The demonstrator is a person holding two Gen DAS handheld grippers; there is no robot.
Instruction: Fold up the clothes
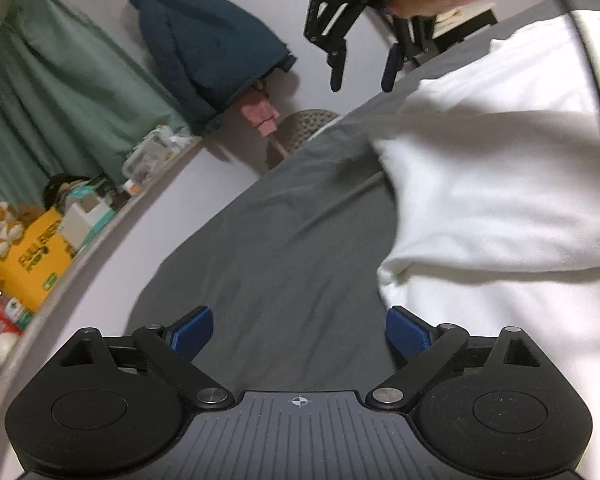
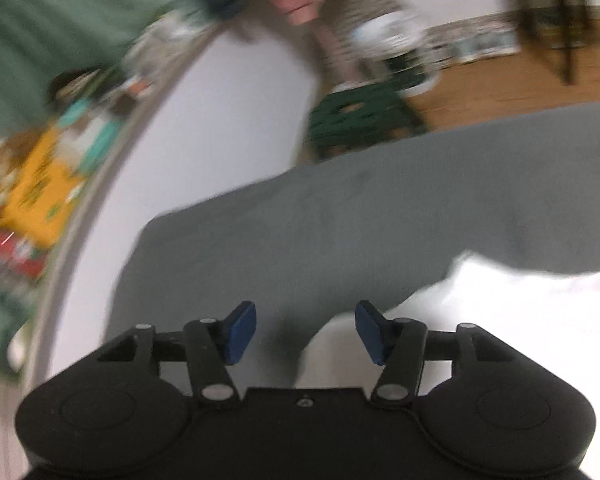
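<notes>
The grey bed sheet point(image 1: 284, 240) carries the white garment point(image 1: 500, 200), lying loose on its right part. Both grippers are free — left gripper point(image 1: 299, 330) jaws wide apart, right gripper point(image 2: 306, 330) jaws half apart, both empty. It seems a pause between folds; next, grasp a garment edge.

Grey sheet point(image 1: 284, 240) left of white garment point(image 1: 500, 200) lies bare (passable); wall point(image 1: 204, 184) bounds left.
</notes>
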